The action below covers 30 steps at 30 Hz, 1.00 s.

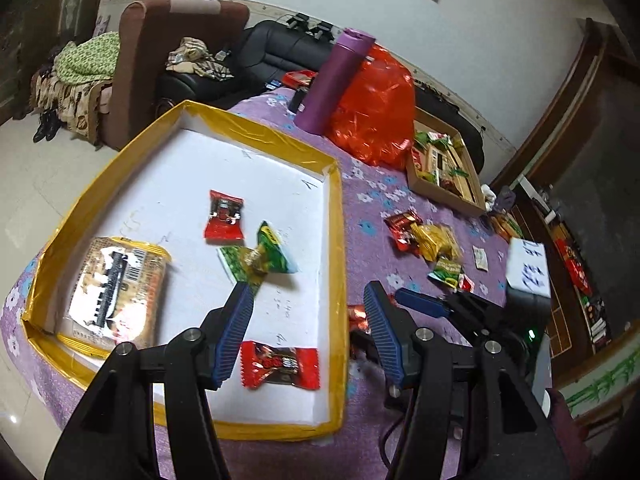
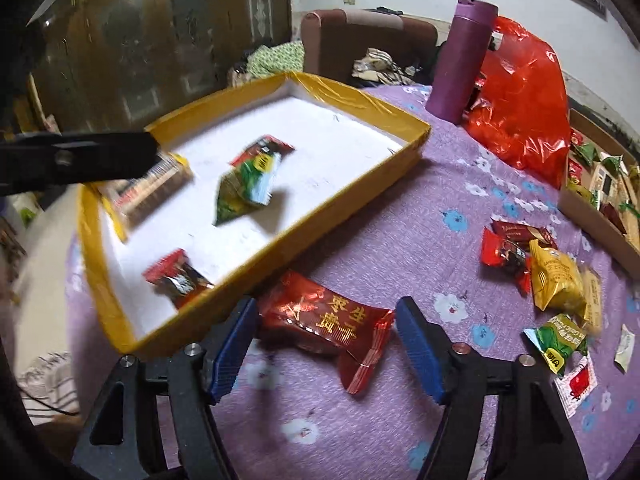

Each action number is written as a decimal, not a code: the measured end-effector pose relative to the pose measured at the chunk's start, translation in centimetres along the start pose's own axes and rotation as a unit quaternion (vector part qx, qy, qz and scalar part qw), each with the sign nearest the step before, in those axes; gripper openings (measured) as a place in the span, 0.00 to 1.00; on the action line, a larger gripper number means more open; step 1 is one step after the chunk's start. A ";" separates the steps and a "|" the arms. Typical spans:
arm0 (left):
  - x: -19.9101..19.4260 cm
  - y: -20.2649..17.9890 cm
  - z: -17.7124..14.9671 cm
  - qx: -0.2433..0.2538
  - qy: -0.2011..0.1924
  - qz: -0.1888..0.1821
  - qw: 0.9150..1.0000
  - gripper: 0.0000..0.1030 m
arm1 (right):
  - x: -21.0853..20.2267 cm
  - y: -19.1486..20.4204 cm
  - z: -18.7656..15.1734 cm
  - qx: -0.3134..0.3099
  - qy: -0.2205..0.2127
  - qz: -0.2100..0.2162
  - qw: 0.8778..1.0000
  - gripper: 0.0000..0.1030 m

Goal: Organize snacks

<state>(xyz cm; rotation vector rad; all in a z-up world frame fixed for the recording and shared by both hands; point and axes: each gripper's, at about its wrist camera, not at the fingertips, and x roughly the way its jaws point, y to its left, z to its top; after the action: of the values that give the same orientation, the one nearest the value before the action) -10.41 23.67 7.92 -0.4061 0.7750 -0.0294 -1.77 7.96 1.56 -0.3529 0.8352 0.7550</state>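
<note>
We see the left gripper (image 1: 308, 332) over the yellow-rimmed tray (image 1: 335, 216), fingers spread wide and holding nothing. A green snack packet (image 1: 269, 255) appears blurred just ahead of its left finger, above the tray's white floor; we cannot tell whether it touches the floor. In the tray we note a large biscuit pack (image 1: 116, 288) at the left end, one red candy (image 1: 225, 220) near the middle, and another red candy (image 1: 280, 365) between the left gripper's fingers in the wrist view, lying flat.

The right gripper (image 2: 326, 344) sits low over the counter (image 2: 400, 240), which carries a purple flowered cloth. Its fingers are wide apart on either side of a dark red wrapped snack (image 2: 326, 318) with gold lettering; this snack lies on the cloth just outside the tray's near wall. We cannot tell whether either finger touches the wrapper.

Further right on the cloth we record a loose cluster of snacks (image 2: 552, 280): red, gold and green packets, close together. Behind them stands a cardboard box (image 2: 592, 216) holding more packets. A purple bottle (image 2: 464, 60) stands upright beyond the tray, with a red plastic bag (image 2: 524, 100) just beside it.
</note>
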 end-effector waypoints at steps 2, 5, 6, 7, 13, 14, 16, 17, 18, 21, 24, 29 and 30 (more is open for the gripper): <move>-0.1 -0.4 -0.2 0.010 0.002 -0.001 1.000 0.55 | -0.2 -1.1 -0.1 0.030 -0.004 -0.007 1.000 0.62; 0.3 -1.3 -0.5 0.024 0.010 -0.004 1.000 0.55 | -0.6 -3.5 -0.4 0.081 -0.007 -0.038 0.996 0.60; 0.4 -1.5 -0.6 0.028 0.012 -0.005 1.000 0.55 | -0.8 -4.5 -0.7 0.100 -0.009 -0.051 0.994 0.62; 0.7 -2.0 -0.8 0.034 0.017 -0.010 0.999 0.55 | -0.9 -5.3 -0.9 0.113 -0.010 -0.055 0.992 0.62; 1.7 -5.2 -1.6 0.082 0.039 -0.032 0.995 0.55 | -5.9 -10.0 -2.8 0.179 -0.065 0.004 0.982 0.64; 1.8 -5.8 -1.7 0.094 0.041 -0.036 0.994 0.55 | -7.0 -11.5 -3.4 0.195 -0.077 -0.008 0.978 0.65; 2.3 -7.6 -1.8 0.131 0.047 -0.043 0.989 0.55 | -8.1 -14.4 -4.5 0.226 -0.080 -0.033 0.970 0.65; 2.8 -8.6 -1.9 0.156 0.051 -0.048 0.985 0.55 | -8.2 -15.8 -5.1 0.244 -0.077 -0.039 0.966 0.65; 3.4 -9.6 -2.0 0.179 0.056 -0.051 0.981 0.55 | -8.4 -17.4 -6.0 0.270 -0.074 -0.043 0.959 0.65; 5.9 -12.5 -2.5 0.254 0.075 -0.046 0.963 0.55 | -8.1 -20.8 -8.3 0.336 -0.062 -0.022 0.940 0.67; 8.8 -14.7 -2.7 0.318 0.094 -0.028 0.943 0.55 | -7.4 -21.5 -9.1 0.343 -0.054 -0.015 0.938 0.67; 12.4 -16.2 -2.5 0.379 0.113 0.015 0.918 0.55 | -6.8 -21.2 -7.9 0.329 -0.055 -0.020 0.943 0.67; 13.1 -16.4 -2.7 0.394 0.119 0.025 0.911 0.55 | -6.9 -20.9 -7.4 0.323 -0.061 -0.024 0.944 0.67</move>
<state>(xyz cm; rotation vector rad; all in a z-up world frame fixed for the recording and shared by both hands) -0.87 5.37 3.42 0.3962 0.9425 -0.3400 6.37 -13.80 2.08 0.2590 0.9026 0.4167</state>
